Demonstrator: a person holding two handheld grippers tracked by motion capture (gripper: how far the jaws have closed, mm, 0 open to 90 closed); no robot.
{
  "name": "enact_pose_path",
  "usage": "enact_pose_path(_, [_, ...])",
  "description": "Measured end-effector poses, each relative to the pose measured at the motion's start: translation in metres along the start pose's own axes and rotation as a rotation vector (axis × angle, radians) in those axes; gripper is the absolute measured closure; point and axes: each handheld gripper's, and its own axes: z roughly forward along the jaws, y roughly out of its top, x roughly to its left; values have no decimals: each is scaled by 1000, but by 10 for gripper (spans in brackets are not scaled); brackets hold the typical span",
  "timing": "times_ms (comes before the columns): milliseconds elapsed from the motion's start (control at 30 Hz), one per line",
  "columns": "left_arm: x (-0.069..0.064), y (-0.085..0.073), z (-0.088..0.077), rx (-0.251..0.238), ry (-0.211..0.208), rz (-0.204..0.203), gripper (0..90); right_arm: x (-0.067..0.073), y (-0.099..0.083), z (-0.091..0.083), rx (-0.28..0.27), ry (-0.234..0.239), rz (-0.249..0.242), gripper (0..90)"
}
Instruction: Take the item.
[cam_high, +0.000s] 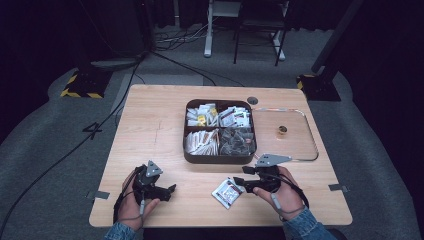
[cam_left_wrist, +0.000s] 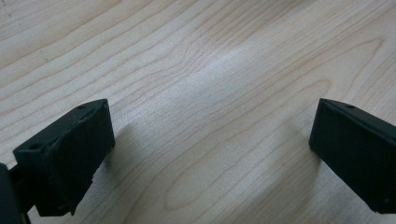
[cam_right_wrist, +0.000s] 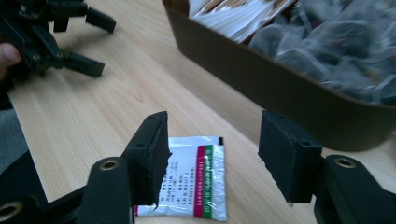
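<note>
Light wood-grain table (cam_high: 150, 130), rectangular, rounded corners; its near edge is cut off by the frame in the high view. Clear flat lid (cam_high: 300, 131) with thin rim lies right of the tray, touching it, hard to make out; a small round brown item (cam_high: 282, 130) sits on it, too small to identify. Dark brown four-compartment tray (cam_high: 220, 159) mid-table, holding paper packets and sachets, labels unreadable; the near-right compartment has crinkly grey translucent bags. White foil sachet (cam_right_wrist: 196, 179) with red and green stripe flat on the table, near the tray's front wall, partly hidden by the right gripper's jaw. Right gripper (cam_right_wrist: 212, 156) spread wide above the sachet, gripping nothing. Left gripper (cam_left_wrist: 210, 154) spread wide over bare wood, empty.
</note>
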Motion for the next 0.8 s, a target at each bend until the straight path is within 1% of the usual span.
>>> enact_pose_path(33, [0,0,0,2,0,1,4,-5,1,-10,-23,-12,3,430])
enact_pose_path(67, [0,0,0,2,-1,0,4,-7,1,-13,-29,-15,6,426])
enact_pose_path(167, [0,0,0,2,-1,-1,4,-15,-1,-24,-53,-42,14,412])
enact_pose_path(267, [0,0,0,0,-1,-1,3,-22,-4,-34,-68,-70,17,388])
enact_pose_path(367, [0,0,0,0,0,0,3,-29,-7,-42,-70,-94,11,372])
enact_pose_path(500, [0,0,0,0,0,0,3,-36,-11,-50,-48,-104,22,340])
enact_pose_path(533, [0,0,0,0,0,0,3,-39,-13,-51,-28,-105,28,334])
enact_pose_path(600, [0,0,0,0,0,0,3,-43,-16,-53,8,-113,23,334])
enact_pose_path(667, [0,0,0,0,0,0,3,-48,-19,-56,19,-130,21,333])
enact_pose_path(700, [0,0,0,0,0,0,3,-48,-19,-56,19,-130,21,333])
enact_pose_path(733, [0,0,0,0,0,0,3,-53,-23,-58,21,-138,20,330])
enact_pose_path(800, [0,0,0,0,0,1,3,-58,-27,-61,22,-147,30,329])
